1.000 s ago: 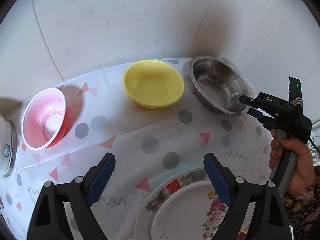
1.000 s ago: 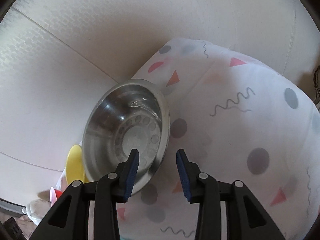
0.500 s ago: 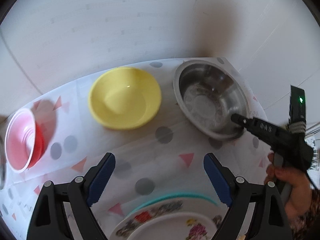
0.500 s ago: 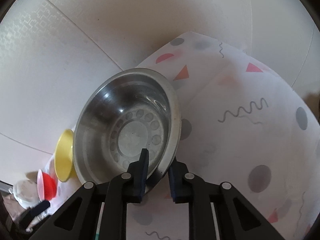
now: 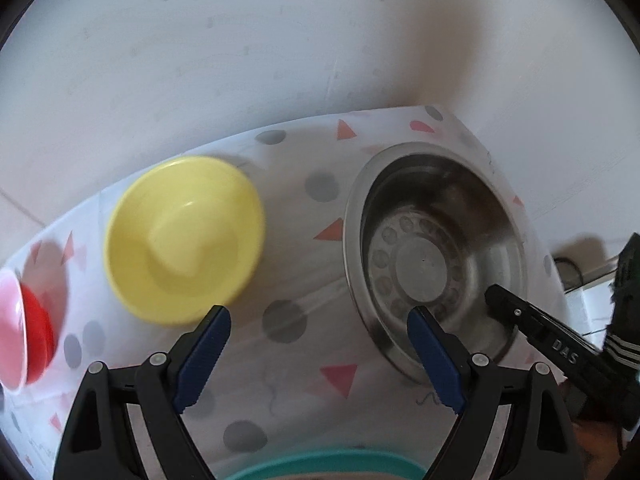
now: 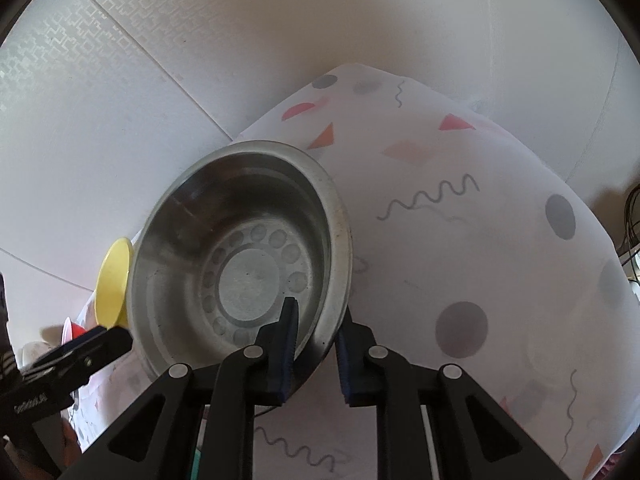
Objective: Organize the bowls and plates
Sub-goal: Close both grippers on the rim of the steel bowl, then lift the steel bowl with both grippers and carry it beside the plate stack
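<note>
1. Steel bowl (image 6: 240, 256) at far corner of patterned tablecloth (image 6: 480, 260); rim at 5 o'clock pinched by right gripper (image 6: 316, 340), one pad inside, one outside.
2. Left gripper (image 5: 320, 360) spread wide, nothing between pads, above cloth.
3. Yellow bowl (image 5: 184, 240) at 9 o'clock of steel bowl, apart; red-and-pink bowl (image 5: 24, 332) farther toward 9.
4. Teal plate rim (image 5: 328, 464) at 6 o'clock.

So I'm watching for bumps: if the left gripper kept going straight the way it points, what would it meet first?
Probably the patterned tablecloth: the left gripper stands open over the bare strip between the yellow bowl and the steel bowl. Depth is unclear.
</note>
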Demonstrator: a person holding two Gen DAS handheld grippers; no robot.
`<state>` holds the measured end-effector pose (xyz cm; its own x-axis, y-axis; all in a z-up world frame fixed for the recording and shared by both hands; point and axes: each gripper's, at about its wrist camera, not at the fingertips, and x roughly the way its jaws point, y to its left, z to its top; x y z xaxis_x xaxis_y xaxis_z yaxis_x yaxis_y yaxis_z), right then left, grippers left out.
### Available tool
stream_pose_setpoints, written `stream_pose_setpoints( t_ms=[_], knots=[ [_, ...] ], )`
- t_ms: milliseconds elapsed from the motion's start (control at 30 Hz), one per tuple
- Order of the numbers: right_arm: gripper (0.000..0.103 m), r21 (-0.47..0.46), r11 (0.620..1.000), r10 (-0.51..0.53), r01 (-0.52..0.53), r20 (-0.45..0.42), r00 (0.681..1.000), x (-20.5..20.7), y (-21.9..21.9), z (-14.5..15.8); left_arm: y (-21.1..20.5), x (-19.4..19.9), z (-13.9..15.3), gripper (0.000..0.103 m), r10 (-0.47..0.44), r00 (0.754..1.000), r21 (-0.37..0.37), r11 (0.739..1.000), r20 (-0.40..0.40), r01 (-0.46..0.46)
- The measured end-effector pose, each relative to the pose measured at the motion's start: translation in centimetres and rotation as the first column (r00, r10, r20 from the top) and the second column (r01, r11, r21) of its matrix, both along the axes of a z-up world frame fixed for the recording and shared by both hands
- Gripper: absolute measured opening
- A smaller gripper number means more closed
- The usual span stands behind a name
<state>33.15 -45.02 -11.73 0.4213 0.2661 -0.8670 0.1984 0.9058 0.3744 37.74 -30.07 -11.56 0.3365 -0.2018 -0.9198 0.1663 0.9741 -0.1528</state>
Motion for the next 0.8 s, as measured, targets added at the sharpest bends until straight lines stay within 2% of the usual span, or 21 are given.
stream_pose_setpoints(
  t_ms=[300,467,500,633,733,800],
  knots=[
    [0.017,0.058,0.998,-0.028,0.028,-0.009,1.000,-0.4,-0.9,-1.5,-1.8,1.6,-1.4,0.087,-0.026,0.999,-0.010,1.000,-0.025,0.026],
    [0.017,0.061,0.998,-0.024,0.025,-0.006,1.000,-0.2,-1.0,-1.7,-2.5,2.3,-2.0,0.059,-0.061,0.998,-0.011,0.998,-0.032,0.061],
    [0.017,0.059,0.998,-0.024,0.024,-0.006,1.000,-0.1,-1.0,-1.7,-2.7,2.4,-2.1,0.051,-0.075,0.997,-0.008,0.997,-0.031,0.075],
    [0.017,0.052,0.998,-0.021,0.022,-0.007,1.000,0.1,-0.8,-1.6,-3.6,2.9,-2.6,0.031,-0.099,0.995,0.017,0.995,-0.031,0.099],
    [0.017,0.047,0.999,-0.014,0.014,-0.003,1.000,0.3,-0.6,-1.5,-3.8,2.8,-2.6,0.020,-0.123,0.992,0.010,0.992,-0.025,0.124],
    [0.017,0.046,0.999,-0.012,0.012,-0.002,1.000,0.4,-0.6,-1.5,-4.1,2.6,-2.5,0.019,-0.143,0.990,0.013,0.990,-0.016,0.143]
  ],
)
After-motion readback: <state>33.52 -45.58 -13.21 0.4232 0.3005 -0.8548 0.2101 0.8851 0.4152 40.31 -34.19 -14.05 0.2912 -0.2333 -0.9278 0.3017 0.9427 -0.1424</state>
